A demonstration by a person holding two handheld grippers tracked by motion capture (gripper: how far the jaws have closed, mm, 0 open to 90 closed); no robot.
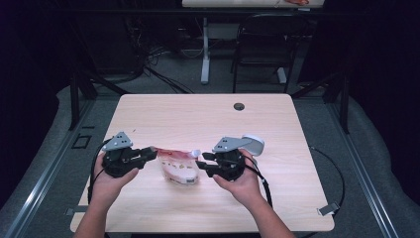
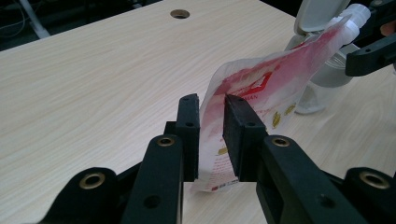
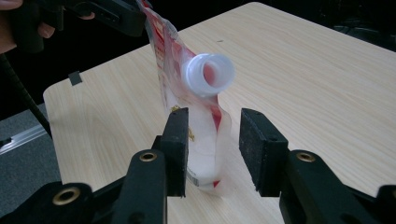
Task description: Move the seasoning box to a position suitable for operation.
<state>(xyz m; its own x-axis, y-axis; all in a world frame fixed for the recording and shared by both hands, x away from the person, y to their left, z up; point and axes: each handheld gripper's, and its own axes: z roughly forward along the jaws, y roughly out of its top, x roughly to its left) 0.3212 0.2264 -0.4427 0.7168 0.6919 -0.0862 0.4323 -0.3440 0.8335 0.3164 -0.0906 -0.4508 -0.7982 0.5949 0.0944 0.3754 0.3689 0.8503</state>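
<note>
Pale wooden desk (image 1: 208,119), dark room behind. Red-and-white spout pouch (image 1: 177,166) held above desk between grippers — left gripper (image 2: 211,122) fingers clamped on corner, steadying; right gripper (image 3: 212,151) fingers apart around pouch below open spout (image 3: 208,73), likely to grip.

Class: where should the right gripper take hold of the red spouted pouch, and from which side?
Grip the pouch at its neck just under the white spout, the right gripper coming from the spout end: that rigid rim would likely stop slipping, while the left gripper pinches the opposite edge.
</note>
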